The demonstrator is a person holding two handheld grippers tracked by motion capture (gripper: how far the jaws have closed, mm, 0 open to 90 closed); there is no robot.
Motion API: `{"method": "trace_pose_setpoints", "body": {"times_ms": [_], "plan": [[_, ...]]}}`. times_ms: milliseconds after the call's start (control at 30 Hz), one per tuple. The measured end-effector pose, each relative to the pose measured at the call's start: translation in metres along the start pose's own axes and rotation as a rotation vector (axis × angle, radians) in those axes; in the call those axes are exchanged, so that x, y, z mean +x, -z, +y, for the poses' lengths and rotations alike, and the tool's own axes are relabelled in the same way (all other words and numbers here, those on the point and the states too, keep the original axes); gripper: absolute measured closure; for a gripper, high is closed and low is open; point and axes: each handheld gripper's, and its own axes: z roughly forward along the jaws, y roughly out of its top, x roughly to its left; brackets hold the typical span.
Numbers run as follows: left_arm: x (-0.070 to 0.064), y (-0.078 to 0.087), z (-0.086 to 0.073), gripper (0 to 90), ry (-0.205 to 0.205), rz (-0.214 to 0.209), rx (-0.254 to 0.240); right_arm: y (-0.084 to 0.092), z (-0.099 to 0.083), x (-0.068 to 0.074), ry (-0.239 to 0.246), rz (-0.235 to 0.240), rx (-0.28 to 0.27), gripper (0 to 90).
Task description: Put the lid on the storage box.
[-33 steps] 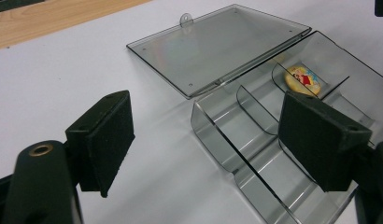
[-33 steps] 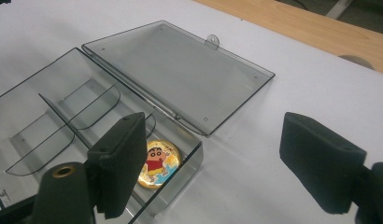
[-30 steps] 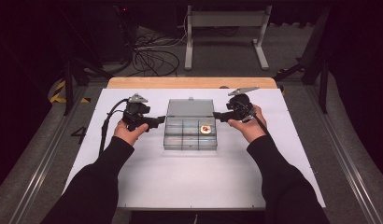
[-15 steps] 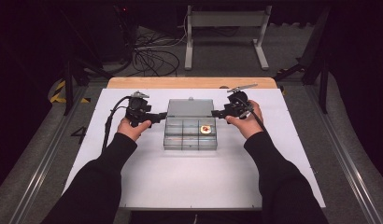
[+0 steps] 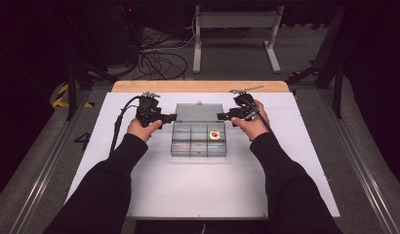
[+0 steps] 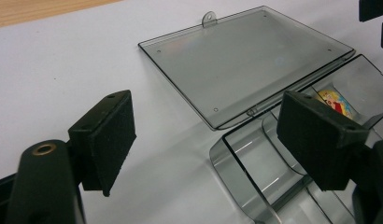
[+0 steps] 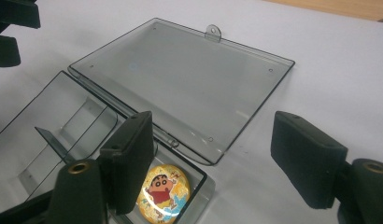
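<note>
A clear plastic compartment box [image 5: 198, 140] is lying open in the middle of the white bench [image 5: 208, 195], and everything else is placed here by reference to it. Its lid [image 5: 198, 112] is lying flat on the bench just behind the tray, joined along the hinge edge, with a small tab sticking out of its far edge. The lid is also showing in the left gripper view [image 6: 245, 60] and the right gripper view [image 7: 185, 84]. Inside the box, thin clear dividers are splitting the tray into compartments. A round cartoon badge [image 5: 215, 134] is resting in the back compartment on the box's right side; the right gripper view is showing it close up [image 7: 161, 191], partly covered by a pad.

The left tool [image 5: 172, 117] is hovering at the box's back left corner, near the hinge line, with its jaws standing apart and nothing between them. In the left gripper view [image 6: 217, 154] one pad is hanging over the bare bench and the other over the tray's edge.

The right tool [image 5: 221, 116] is hovering at the box's back right corner, jaws spread and gripping nothing, though they have just been narrowing. In the right gripper view [image 7: 222, 163] the lid's near corner and the badge's compartment are lying below the gap.

A person's dark sleeves are reaching in on either side of the box.
</note>
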Motion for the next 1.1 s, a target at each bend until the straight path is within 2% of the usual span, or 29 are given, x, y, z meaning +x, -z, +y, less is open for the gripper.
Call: {"method": "trace_pose_setpoints", "body": {"times_ms": [167,367,500,567,733,900,1100], "plan": [[0.000,-0.008,0.001,20.9,0.017,-0.001,0.007,-0.007,0.002,-0.001,-0.014,0.002,0.012,30.9],[0.002,-0.017,0.000,21.1,0.046,-0.040,0.022,-0.016,0.003,-0.002,-0.026,-0.002,0.030,31.0],[0.002,-0.023,-0.001,21.9,0.069,-0.044,0.032,-0.021,0.003,-0.003,-0.043,0.002,0.042,31.0],[0.002,-0.025,-0.001,22.2,0.068,-0.049,0.040,-0.023,0.002,-0.003,-0.045,0.003,0.046,30.9],[0.002,-0.030,-0.001,23.4,0.115,-0.080,0.045,-0.027,0.002,-0.003,-0.058,0.024,0.043,30.7],[0.001,-0.034,-0.001,24.4,0.144,-0.107,0.051,-0.030,0.001,-0.001,-0.054,0.034,0.048,30.2],[0.000,-0.041,-0.002,24.0,0.147,-0.113,0.079,-0.033,0.000,-0.002,-0.064,0.038,0.053,27.8]]}}
